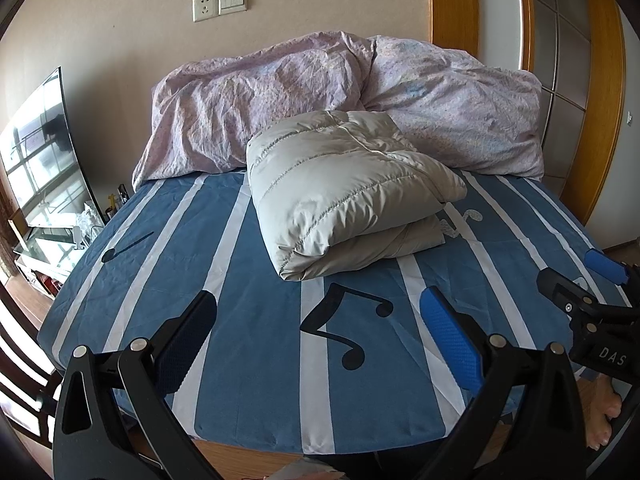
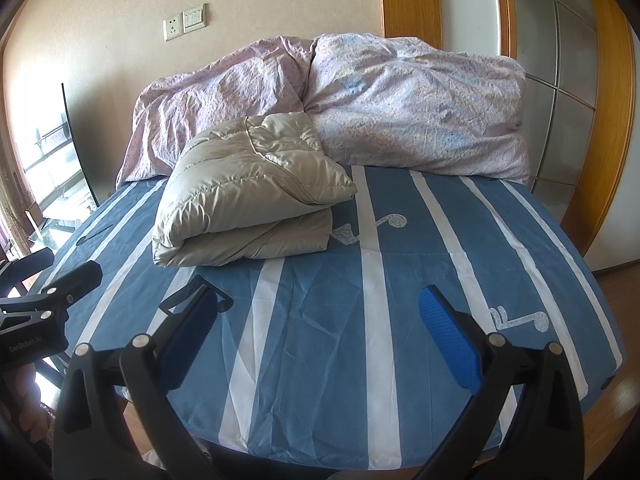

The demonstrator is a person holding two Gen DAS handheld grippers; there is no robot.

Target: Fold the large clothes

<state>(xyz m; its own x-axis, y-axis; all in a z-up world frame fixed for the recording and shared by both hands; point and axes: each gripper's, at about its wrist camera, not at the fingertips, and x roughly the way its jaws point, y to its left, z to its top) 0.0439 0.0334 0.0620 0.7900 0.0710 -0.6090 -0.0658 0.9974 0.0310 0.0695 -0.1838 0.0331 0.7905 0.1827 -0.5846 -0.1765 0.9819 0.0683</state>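
Note:
A beige quilted down jacket (image 1: 344,196) (image 2: 244,196) lies folded into a thick bundle on the blue striped bed sheet (image 1: 256,352) (image 2: 320,360), toward the far half of the bed. My left gripper (image 1: 320,320) hangs over the near edge of the bed, well short of the jacket, open and holding nothing. My right gripper (image 2: 320,320) is likewise open and empty near the bed's front edge. In the left wrist view the right gripper (image 1: 576,276) shows at the right edge; in the right wrist view the left gripper (image 2: 60,268) shows at the left edge.
A crumpled pink duvet (image 1: 320,96) (image 2: 360,108) is heaped along the wall behind the jacket. A television (image 1: 44,152) and a glass stand (image 1: 52,240) stand left of the bed. A wooden-framed wardrobe door (image 2: 576,80) is at right. A bare foot (image 1: 604,416) is on the floor.

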